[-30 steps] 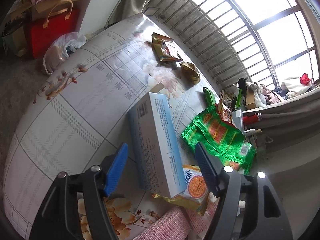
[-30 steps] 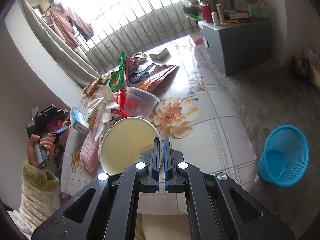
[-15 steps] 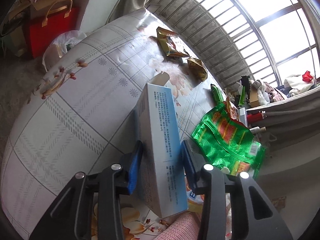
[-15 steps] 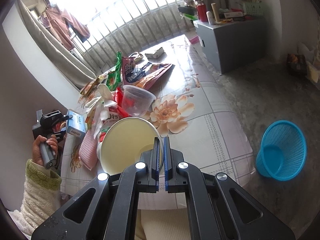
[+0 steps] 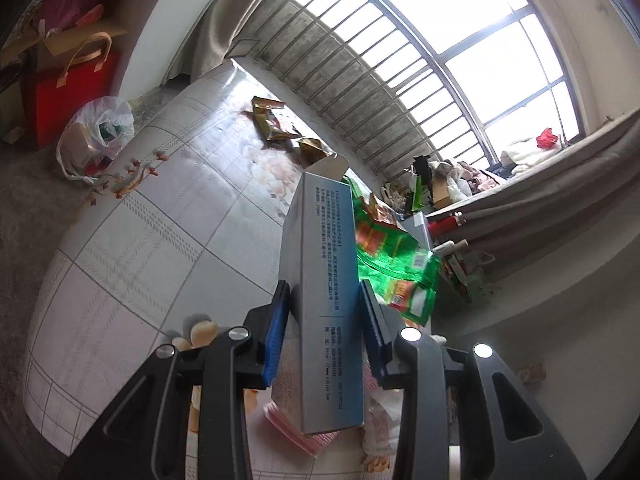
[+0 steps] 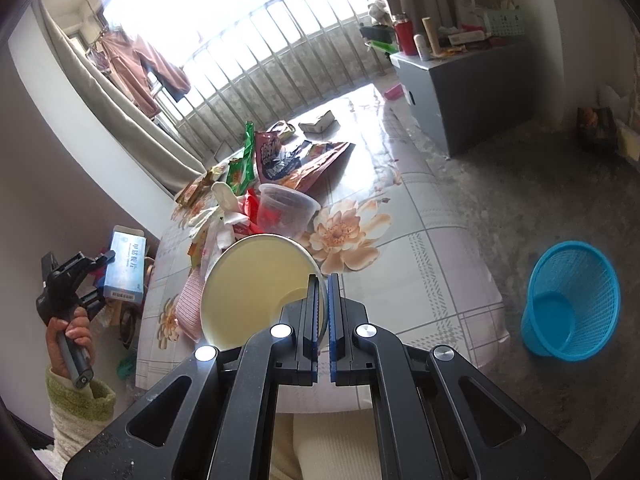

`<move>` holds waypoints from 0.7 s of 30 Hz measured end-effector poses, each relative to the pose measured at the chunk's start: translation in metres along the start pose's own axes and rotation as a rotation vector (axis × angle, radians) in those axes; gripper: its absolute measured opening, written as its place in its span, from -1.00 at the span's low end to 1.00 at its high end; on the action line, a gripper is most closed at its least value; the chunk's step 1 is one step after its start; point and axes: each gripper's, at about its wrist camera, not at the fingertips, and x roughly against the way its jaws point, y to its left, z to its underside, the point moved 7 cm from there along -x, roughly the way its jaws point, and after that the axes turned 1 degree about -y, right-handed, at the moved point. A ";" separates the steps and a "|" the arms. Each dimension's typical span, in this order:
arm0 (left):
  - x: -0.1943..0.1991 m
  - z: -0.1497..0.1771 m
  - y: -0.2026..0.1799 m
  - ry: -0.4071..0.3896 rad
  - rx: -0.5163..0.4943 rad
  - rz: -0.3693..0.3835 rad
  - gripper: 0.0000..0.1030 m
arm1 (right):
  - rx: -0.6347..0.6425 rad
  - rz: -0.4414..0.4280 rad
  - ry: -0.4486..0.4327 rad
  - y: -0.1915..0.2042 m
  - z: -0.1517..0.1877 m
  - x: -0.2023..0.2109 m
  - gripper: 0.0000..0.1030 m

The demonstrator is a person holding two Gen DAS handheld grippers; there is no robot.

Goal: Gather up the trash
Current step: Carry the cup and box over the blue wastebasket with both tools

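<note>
Several wrappers (image 6: 294, 160) crowd the table (image 6: 432, 248) beyond the tub (image 6: 286, 210).

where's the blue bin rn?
On the floor, not the table: in the right wrist view the blue bin sits at the right edge, beside the table's near right corner. It's not in the left wrist view.

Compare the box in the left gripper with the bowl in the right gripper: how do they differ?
The box is long, blue, printed and rectangular; the bowl is round, plain and cream. The left gripper clamps the box's sides; the right gripper pinches the bowl's thin rim. Both are lifted off the table.
</note>
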 end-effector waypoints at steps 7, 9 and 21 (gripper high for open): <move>0.012 0.079 -0.085 0.085 -0.164 0.141 -0.35 | -0.052 -0.011 -0.043 -0.031 0.001 0.023 -0.96; 0.005 0.107 -0.116 0.125 -0.221 0.182 -0.35 | -0.073 0.002 -0.060 -0.046 0.001 0.033 -0.96; -0.095 0.302 -0.276 0.480 -0.530 0.345 -0.35 | -0.311 0.214 -0.102 -0.196 0.037 0.092 -0.96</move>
